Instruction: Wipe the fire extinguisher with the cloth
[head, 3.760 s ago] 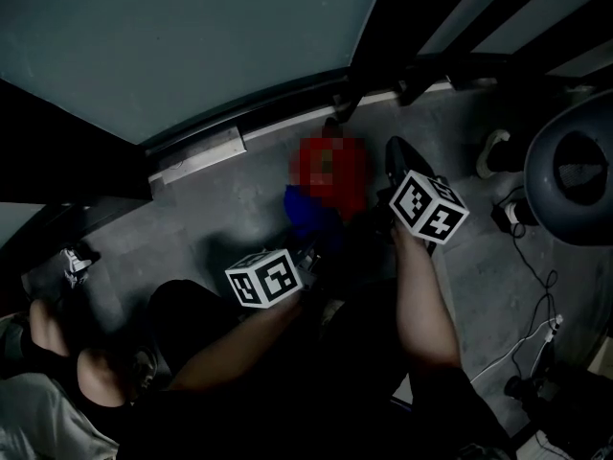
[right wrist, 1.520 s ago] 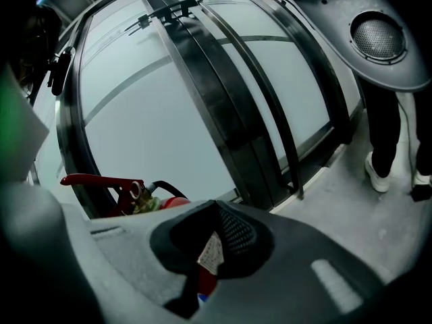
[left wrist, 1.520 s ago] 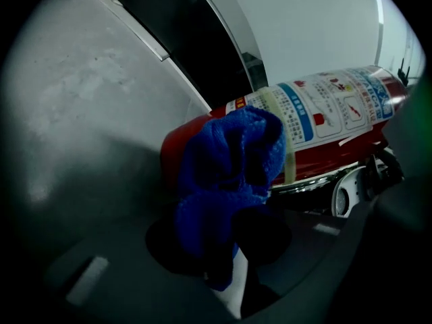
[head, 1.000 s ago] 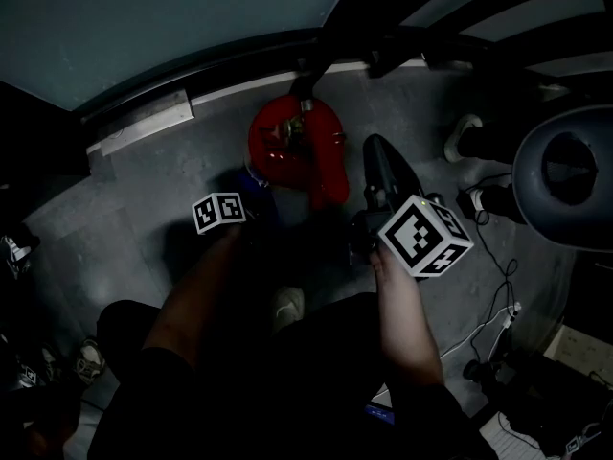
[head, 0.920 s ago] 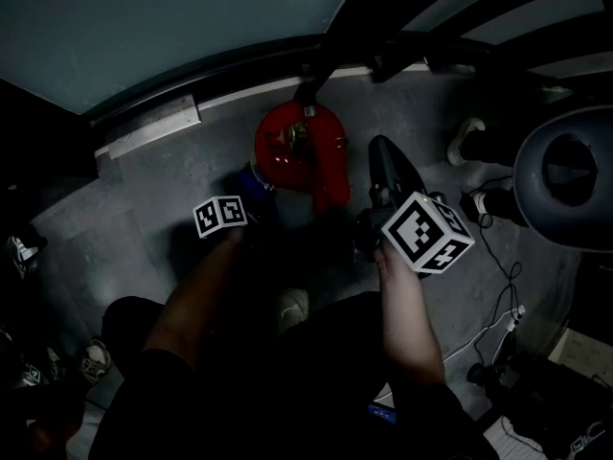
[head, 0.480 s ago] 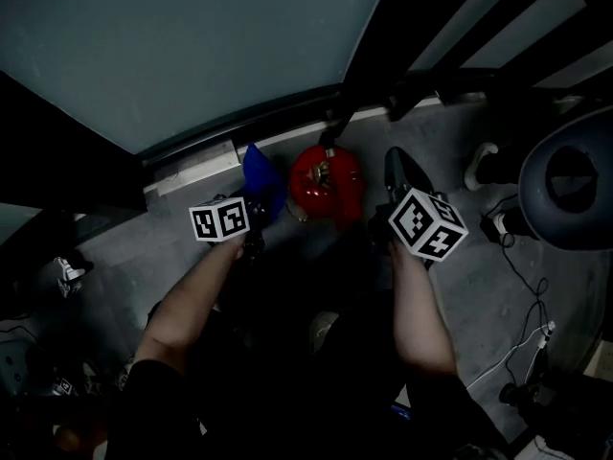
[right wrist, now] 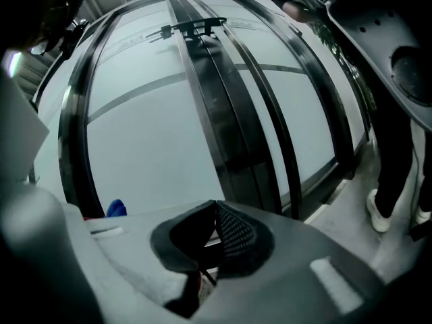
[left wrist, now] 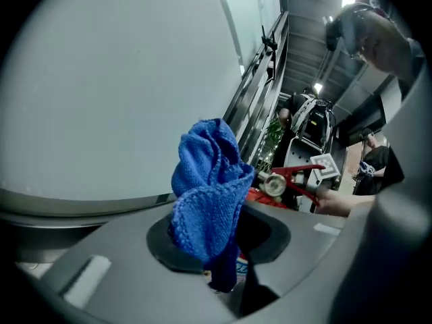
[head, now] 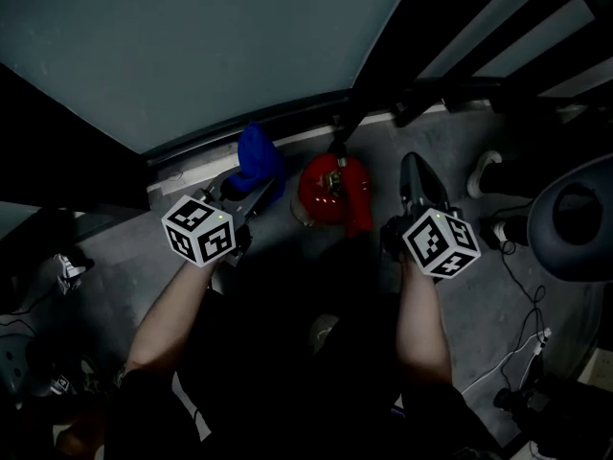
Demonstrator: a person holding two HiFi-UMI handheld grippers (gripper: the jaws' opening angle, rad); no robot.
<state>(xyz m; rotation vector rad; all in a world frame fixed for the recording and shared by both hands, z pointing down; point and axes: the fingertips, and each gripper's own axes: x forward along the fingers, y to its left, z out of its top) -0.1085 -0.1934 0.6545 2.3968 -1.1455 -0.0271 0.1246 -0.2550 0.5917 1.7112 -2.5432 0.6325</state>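
Red fire extinguisher [head: 330, 188] stands on the grey floor [head: 479, 286] at the foot of the glass wall, between both grippers. The left gripper [head: 254, 188] is clamped on a bunched blue knitted cloth [left wrist: 209, 194] just left of the cylinder. The right gripper [head: 413, 166] is closed and empty. Press the loose fold flat against the shell and wipe downward. Avoid snagging the valve handle, and steady the cylinder against tipping.

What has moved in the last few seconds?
The left hand-held gripper, still shut on the blue cloth, has carried it from low in front of the fire extinguisher up to its left. The right hand-held gripper stays to the extinguisher's right.
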